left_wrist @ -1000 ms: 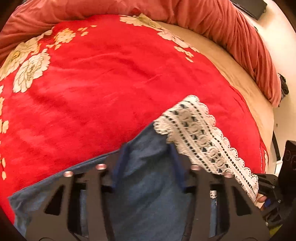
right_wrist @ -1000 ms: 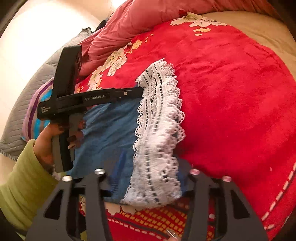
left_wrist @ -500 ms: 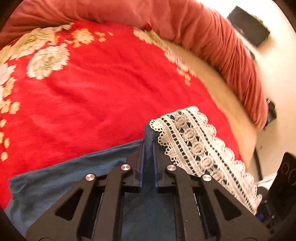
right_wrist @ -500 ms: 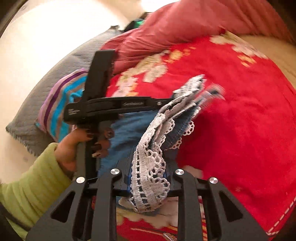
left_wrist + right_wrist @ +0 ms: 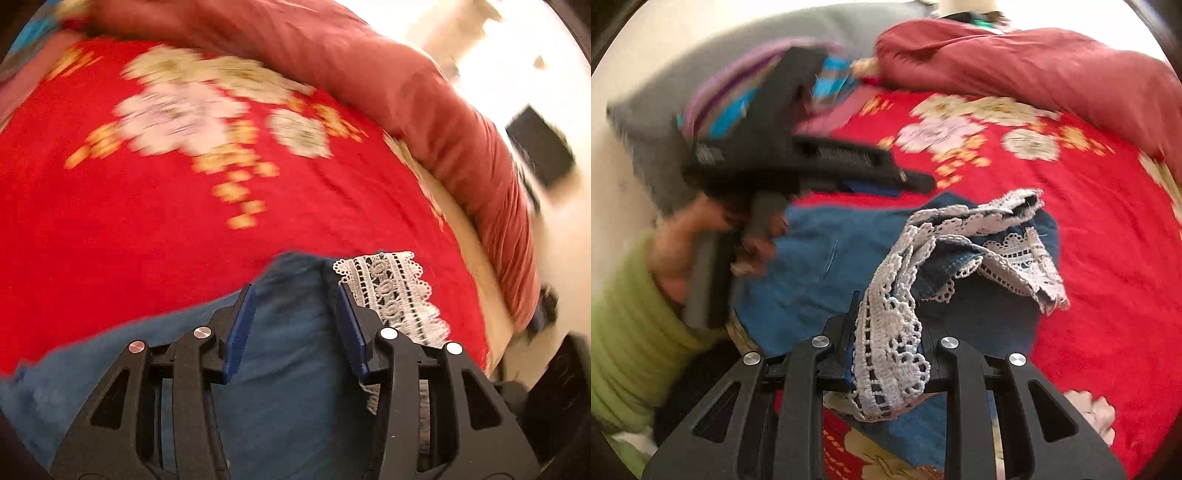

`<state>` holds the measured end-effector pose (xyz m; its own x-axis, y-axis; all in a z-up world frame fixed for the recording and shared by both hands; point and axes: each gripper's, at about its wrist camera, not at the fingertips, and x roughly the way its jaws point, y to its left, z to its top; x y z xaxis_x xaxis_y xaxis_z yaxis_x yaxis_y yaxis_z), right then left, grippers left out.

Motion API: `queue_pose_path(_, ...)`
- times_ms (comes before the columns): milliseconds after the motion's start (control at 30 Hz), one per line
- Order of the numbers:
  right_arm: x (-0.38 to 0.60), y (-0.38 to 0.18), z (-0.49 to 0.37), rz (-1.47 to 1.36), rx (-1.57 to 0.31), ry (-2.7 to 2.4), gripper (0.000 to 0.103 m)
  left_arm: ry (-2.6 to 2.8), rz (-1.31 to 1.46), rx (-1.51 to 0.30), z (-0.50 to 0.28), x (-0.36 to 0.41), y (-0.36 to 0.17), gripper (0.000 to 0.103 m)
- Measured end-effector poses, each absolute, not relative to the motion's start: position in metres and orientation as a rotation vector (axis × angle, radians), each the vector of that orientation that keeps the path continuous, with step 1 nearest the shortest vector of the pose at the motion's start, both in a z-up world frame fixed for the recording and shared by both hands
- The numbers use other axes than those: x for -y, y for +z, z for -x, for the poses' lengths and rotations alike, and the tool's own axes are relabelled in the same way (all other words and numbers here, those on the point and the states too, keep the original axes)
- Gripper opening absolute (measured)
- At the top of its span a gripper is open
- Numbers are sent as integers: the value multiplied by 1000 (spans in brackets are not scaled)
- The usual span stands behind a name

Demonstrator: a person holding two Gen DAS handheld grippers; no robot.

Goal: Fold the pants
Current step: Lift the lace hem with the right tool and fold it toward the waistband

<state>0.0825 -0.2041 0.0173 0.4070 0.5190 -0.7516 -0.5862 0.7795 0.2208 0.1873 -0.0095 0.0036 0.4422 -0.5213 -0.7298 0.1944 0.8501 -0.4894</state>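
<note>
The blue denim pants [image 5: 288, 362] lie on the red flowered blanket [image 5: 147, 229], with a white lace hem [image 5: 395, 295] at their right end. My left gripper [image 5: 293, 299] is open, its blue pads [image 5: 242, 325] standing on either side of the denim. In the right wrist view my right gripper [image 5: 890, 332] is shut on the lace hem [image 5: 886, 354] and holds it bunched and raised above the denim [image 5: 827, 266]. The left gripper [image 5: 798, 166] shows there too, blurred, held by a hand in a green sleeve.
A rolled dusty-red quilt [image 5: 406, 99] runs along the far side of the bed. A grey pillow [image 5: 665, 96] and a striped cushion [image 5: 731, 96] lie at the left. A dark object [image 5: 539, 147] sits off the bed at the right.
My left gripper has opened off the denim it pinched half a second ago and swung left. My right gripper stays shut on the lace hem and has carried it up and over the denim.
</note>
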Motion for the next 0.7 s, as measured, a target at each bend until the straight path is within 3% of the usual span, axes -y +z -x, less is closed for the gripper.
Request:
queue_pose_path(267,155,-13,-56,366,-889,642,30,-513,560,-995,-151,-30,-8,48)
queue_pose_path(367,144,-15,-43,442,-844,635,38,-542,582,-1005,-149,-28,-11,52)
queue_pose_path(433,140,-15,-36,473,-816,643,49,-551,581,-1013,-151,-24,-12,52)
queue_pose_path(533,148,-8,-27,412,-819,692,59,-572,537,-1002,-145,-15,-4,54)
queue_pose_path(700,182,14,-15,201,-838,758,61,-617,362,-956,-134,12,21,56)
